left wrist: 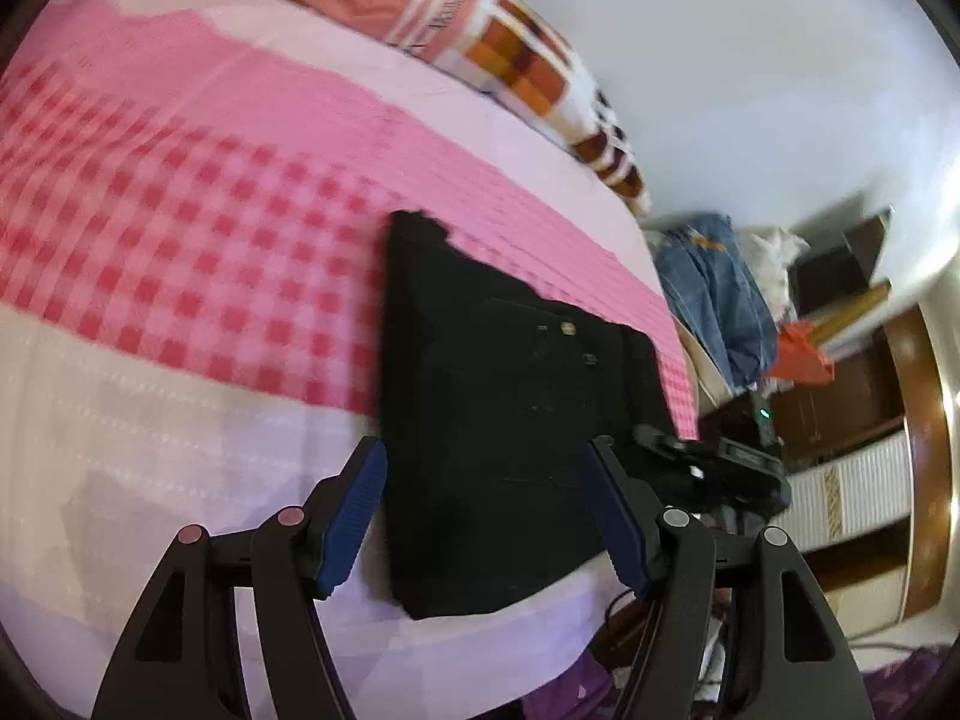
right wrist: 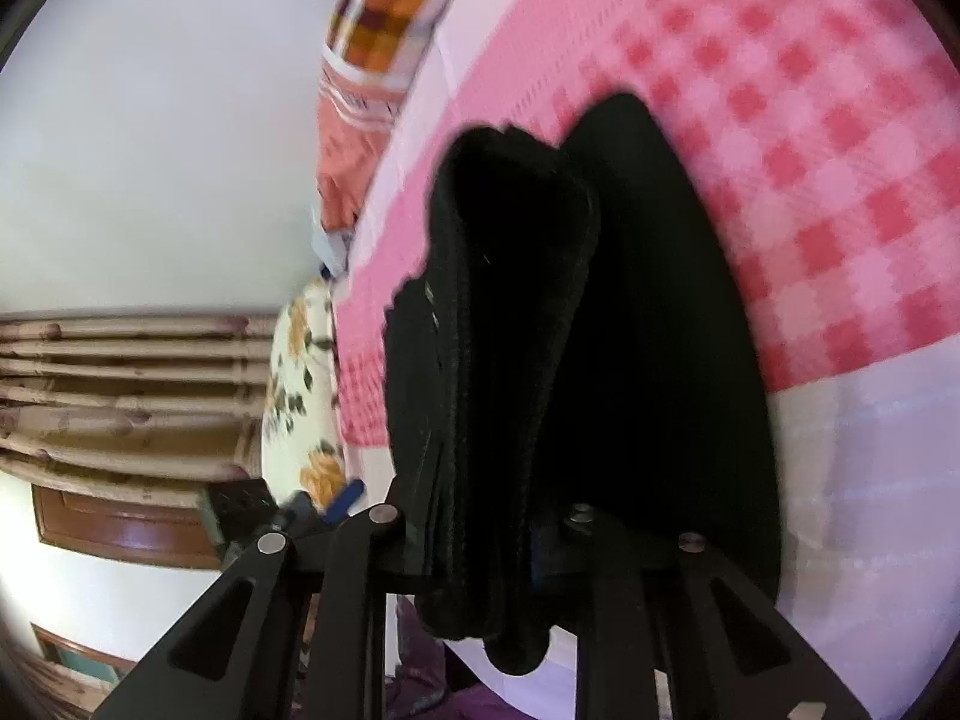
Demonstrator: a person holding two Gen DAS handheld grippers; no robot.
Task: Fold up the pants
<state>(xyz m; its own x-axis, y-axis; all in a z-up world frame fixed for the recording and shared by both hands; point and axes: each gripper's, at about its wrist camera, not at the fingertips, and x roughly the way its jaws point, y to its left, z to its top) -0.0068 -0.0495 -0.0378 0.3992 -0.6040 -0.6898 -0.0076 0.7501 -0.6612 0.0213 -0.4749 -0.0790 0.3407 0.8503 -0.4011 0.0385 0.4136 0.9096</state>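
Observation:
The black pants (left wrist: 510, 420) lie folded into a compact rectangle on the pink checked bedspread (left wrist: 198, 228), near the bed's edge. My left gripper (left wrist: 486, 516) is open, its blue-padded fingers (left wrist: 351, 516) straddling the near part of the pants just above them. In the right wrist view the black pants (right wrist: 510, 330) hang in thick folded layers between the fingers. My right gripper (right wrist: 486, 534) is shut on this bundle, lifting one end off the bedspread (right wrist: 810, 150). The right gripper also shows in the left wrist view (left wrist: 708, 468) at the pants' right edge.
An orange and brown patterned blanket (left wrist: 480, 24) lies at the far bed edge. Blue jeans (left wrist: 714, 294) and clutter sit on furniture beside the bed. A floral pillow (right wrist: 300, 396) and wooden headboard slats (right wrist: 120, 384) are at the left in the right wrist view.

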